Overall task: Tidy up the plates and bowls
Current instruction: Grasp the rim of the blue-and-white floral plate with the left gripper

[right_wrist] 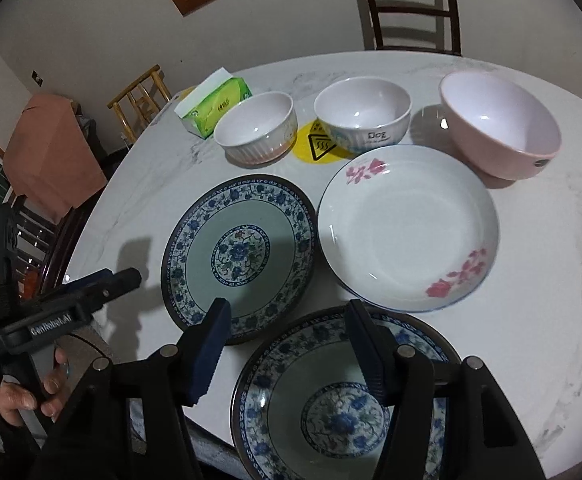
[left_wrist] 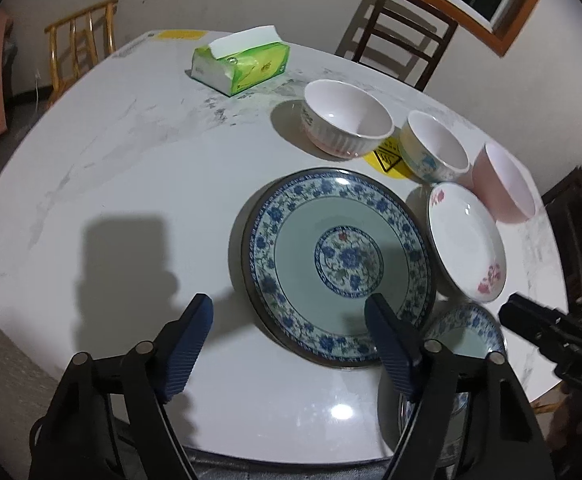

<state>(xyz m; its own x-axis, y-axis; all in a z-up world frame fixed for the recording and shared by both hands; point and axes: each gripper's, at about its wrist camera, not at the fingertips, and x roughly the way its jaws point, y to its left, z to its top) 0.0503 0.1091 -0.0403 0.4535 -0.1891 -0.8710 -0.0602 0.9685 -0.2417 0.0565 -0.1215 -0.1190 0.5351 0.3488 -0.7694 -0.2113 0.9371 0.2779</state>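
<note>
A large blue-patterned plate (left_wrist: 337, 264) (right_wrist: 239, 256) lies in the middle of the round table. A second blue-patterned plate (right_wrist: 343, 400) (left_wrist: 465, 332) lies at the near edge. A white plate with pink flowers (right_wrist: 407, 228) (left_wrist: 467, 236) lies to the right. Behind them stand a ribbed white bowl (right_wrist: 257, 126) (left_wrist: 349, 116), a white "Dog" bowl (right_wrist: 363, 114) (left_wrist: 435, 146) and a pink bowl (right_wrist: 499, 124) (left_wrist: 503, 182). My left gripper (left_wrist: 291, 320) is open and empty, over the large plate's near-left rim. My right gripper (right_wrist: 287, 320) is open and empty, above the near plate's far rim.
A green tissue pack (left_wrist: 241, 62) (right_wrist: 215, 108) lies at the far side. A yellow warning sticker (right_wrist: 319, 146) is on the table (left_wrist: 131, 160) between the bowls. Chairs (left_wrist: 403, 36) stand around the table. The left gripper (right_wrist: 119, 280) shows in the right wrist view.
</note>
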